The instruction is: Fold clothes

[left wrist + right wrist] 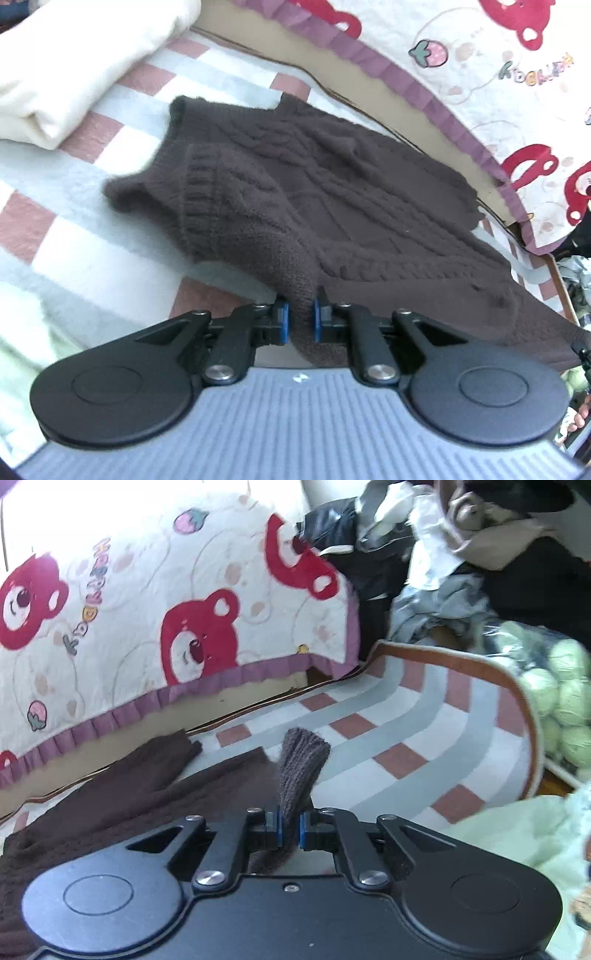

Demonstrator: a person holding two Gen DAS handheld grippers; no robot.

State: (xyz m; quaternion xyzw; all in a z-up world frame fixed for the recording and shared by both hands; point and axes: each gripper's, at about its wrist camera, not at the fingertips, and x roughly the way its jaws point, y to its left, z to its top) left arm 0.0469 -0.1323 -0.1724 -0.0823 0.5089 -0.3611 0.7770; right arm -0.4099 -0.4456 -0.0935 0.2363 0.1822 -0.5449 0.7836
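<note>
Pinching the brown cable-knit sweater (332, 192) at frame centre on the checked bed cover (92, 236), your left tool (300, 314) and right tool (291, 829) clamp soft, heavy, stretchy knit; ribbed edges look the surest hold.

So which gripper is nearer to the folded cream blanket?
Left. The left gripper, shut on the brown sweater, has the cream blanket ahead; the right gripper view lacks it.

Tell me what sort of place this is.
Most likely a bedroom at home: a checked blanket spread as the work surface, a bear-print quilt with a purple frill behind it, and a heap of unsorted clothes at the side.
</note>
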